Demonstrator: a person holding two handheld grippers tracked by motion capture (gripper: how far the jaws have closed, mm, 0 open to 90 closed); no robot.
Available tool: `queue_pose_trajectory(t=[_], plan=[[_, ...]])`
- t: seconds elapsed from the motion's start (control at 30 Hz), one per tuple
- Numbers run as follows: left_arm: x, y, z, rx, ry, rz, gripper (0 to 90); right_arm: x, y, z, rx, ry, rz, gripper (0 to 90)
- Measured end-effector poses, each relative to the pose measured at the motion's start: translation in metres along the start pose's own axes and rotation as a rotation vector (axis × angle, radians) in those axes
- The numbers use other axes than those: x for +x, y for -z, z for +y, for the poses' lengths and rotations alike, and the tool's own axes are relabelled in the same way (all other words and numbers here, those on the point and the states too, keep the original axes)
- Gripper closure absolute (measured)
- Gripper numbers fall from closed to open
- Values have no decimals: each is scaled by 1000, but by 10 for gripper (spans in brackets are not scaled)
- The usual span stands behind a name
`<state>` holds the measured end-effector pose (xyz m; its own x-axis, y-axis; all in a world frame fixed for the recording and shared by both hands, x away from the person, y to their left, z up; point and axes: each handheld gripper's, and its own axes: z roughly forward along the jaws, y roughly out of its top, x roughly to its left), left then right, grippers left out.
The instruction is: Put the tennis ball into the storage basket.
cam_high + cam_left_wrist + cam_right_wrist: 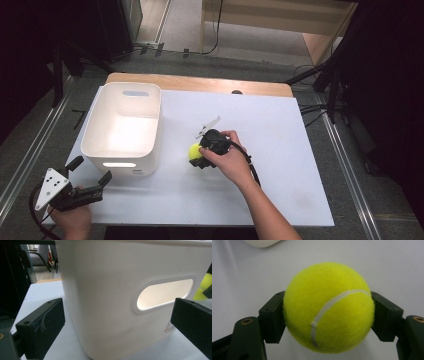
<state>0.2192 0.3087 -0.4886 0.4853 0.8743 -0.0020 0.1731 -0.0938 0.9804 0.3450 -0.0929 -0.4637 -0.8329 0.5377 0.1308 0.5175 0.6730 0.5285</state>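
A yellow tennis ball (194, 152) (329, 307) sits between the two black jaws of my right gripper (200, 155) (329, 315), which is shut on it over the white table top (280, 150), just right of the bin. A white plastic bin (122, 127) (112, 290) with a handle slot stands on the left half of the table. My left gripper (90, 170) (117, 322) is open at the table's front left corner, jaws wide apart and aimed at the bin's near wall, touching nothing. A sliver of the ball (203, 287) peeks past the bin's right side.
The table's wooden back edge (200, 82) lies behind the white sheet. Dark stands and cables (325, 85) line the floor on both sides. Bare white surface spreads across the right half and the front of the table.
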Motion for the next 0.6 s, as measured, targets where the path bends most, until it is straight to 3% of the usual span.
queue_pose_trajectory(t=[0.6], plan=[[0,0,0,-1,2,0,0,4,20,18,-19,34,15,240]])
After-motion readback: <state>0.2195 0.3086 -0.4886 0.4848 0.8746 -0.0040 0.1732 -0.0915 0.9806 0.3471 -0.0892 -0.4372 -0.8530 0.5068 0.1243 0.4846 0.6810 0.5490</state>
